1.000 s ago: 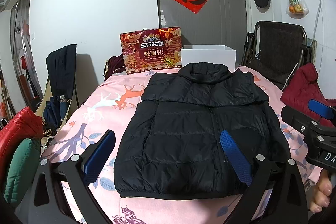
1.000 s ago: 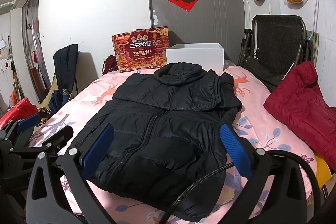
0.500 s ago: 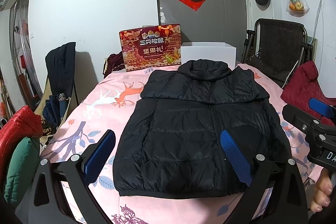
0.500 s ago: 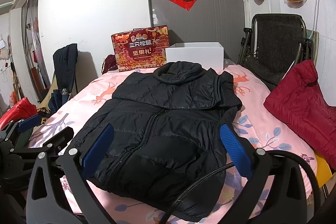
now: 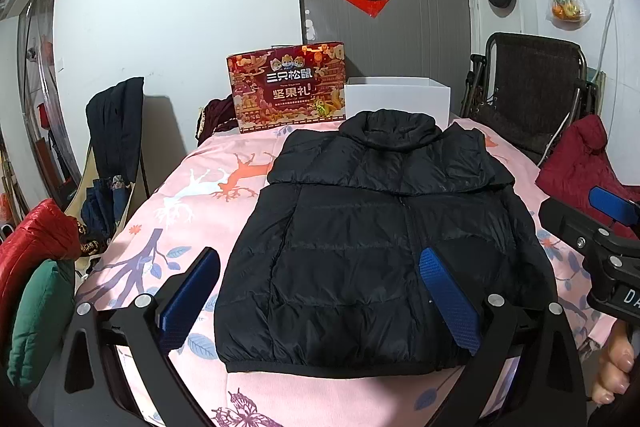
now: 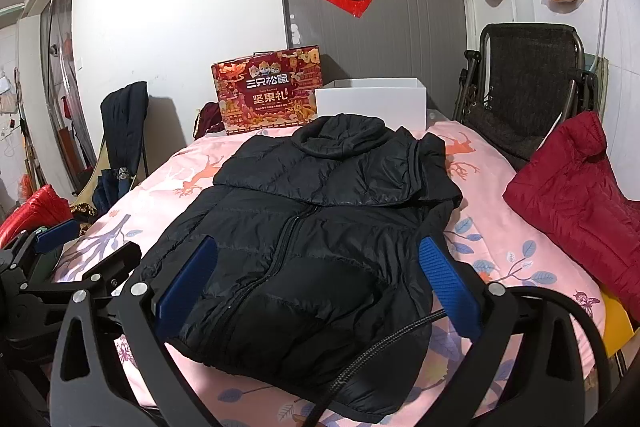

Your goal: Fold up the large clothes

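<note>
With both the left tool [image 5: 318, 289] and the right tool [image 6: 316, 281] spread wide and empty above the near hem, we judge it best to pinch the black jacket [image 5: 384, 247], lying flat on the pink-covered worktop [image 5: 192, 211], at its two bottom corners and fold evenly towards the collar.

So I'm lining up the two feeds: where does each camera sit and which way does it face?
Left wrist: on the left tongs, near bed edge, facing the black jacket; right tongs and fingers show.
Right wrist: on the right tongs, further right, facing the same way; left tongs show.
Shared: jacket, red box, white box.
</note>
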`<action>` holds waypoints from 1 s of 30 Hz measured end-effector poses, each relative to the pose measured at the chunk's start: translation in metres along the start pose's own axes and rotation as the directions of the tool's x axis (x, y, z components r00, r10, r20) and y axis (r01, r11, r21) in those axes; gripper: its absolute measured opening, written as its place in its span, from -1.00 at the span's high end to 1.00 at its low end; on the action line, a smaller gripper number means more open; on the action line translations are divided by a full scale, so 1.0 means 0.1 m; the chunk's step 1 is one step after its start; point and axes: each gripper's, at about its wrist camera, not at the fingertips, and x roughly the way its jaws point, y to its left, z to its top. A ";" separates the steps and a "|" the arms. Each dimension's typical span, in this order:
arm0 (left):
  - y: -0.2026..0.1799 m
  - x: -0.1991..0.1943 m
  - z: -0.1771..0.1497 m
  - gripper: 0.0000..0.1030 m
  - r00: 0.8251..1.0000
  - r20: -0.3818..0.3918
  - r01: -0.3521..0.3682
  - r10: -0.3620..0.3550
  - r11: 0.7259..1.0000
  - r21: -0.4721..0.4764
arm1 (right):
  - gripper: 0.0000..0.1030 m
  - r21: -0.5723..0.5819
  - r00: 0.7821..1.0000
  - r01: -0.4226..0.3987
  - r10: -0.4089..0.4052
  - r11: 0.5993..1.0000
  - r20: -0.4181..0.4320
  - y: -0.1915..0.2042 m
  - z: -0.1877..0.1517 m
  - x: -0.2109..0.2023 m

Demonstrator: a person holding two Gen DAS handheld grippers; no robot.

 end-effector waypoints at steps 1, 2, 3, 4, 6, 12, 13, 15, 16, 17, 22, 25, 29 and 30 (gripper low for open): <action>0.00 0.00 0.00 -0.93 1.000 0.001 0.000 0.000 1.000 0.000 | -0.91 0.000 1.000 0.000 0.000 1.000 0.000 0.00 0.00 0.00; 0.00 0.00 0.00 -0.93 1.000 0.001 0.000 0.000 1.000 -0.001 | -0.91 0.000 1.000 0.000 0.000 1.000 -0.001 0.00 -0.01 0.00; 0.00 0.00 0.00 -0.93 1.000 0.001 0.000 0.000 1.000 0.000 | -0.91 0.000 1.000 0.000 0.000 1.000 -0.001 0.00 0.00 0.00; 0.00 0.00 0.00 -0.93 1.000 0.001 0.001 -0.001 1.000 -0.001 | -0.91 0.001 1.000 0.001 -0.001 1.000 -0.003 0.00 0.00 0.01; 0.00 0.00 0.00 -0.93 1.000 0.000 0.001 -0.001 1.000 -0.001 | -0.91 0.003 1.000 0.000 0.000 1.000 -0.006 0.00 -0.01 0.02; -0.01 0.04 -0.05 -0.93 1.000 0.003 -0.027 0.027 0.999 0.043 | -0.91 0.004 1.000 0.002 -0.002 1.000 -0.012 -0.02 -0.01 0.05; -0.01 0.04 -0.04 -0.93 0.999 0.002 -0.033 0.033 0.998 0.048 | -0.91 0.005 1.000 0.005 -0.005 1.000 -0.016 -0.05 0.00 0.08; 0.03 0.07 -0.04 -0.93 0.999 -0.004 -0.040 0.040 0.998 0.046 | -0.91 0.018 1.000 0.018 -0.017 1.000 -0.025 -0.12 0.01 0.12; 0.06 0.10 -0.03 -0.93 0.999 -0.010 -0.043 0.044 0.998 0.042 | -0.91 0.032 0.999 0.024 -0.023 0.999 -0.030 -0.18 0.03 0.16; 0.12 0.13 -0.03 -0.93 0.999 -0.019 -0.049 0.049 0.998 0.028 | -0.91 0.047 0.999 0.030 -0.028 0.998 -0.037 -0.25 0.03 0.20; 0.50 0.41 0.02 -0.93 0.989 -0.115 -0.095 0.092 0.995 -0.023 | -0.91 0.155 0.990 0.059 -0.038 0.986 -0.138 -0.71 -0.01 0.52; 0.82 0.68 -0.03 -0.93 0.975 -0.190 -0.132 0.116 0.988 -0.074 | -0.91 0.207 0.977 0.050 -0.005 0.977 -0.215 -0.95 -0.10 0.78; 1.15 0.97 -0.15 -0.93 0.955 -0.271 -0.159 0.122 0.980 -0.120 | -0.91 0.269 0.949 0.043 0.045 0.962 -0.312 -1.17 -0.26 1.13; 1.20 1.05 -0.19 -0.93 0.951 -0.291 -0.148 0.106 0.981 -0.126 | -0.91 0.289 0.940 0.049 0.054 0.956 -0.338 -1.24 -0.31 1.24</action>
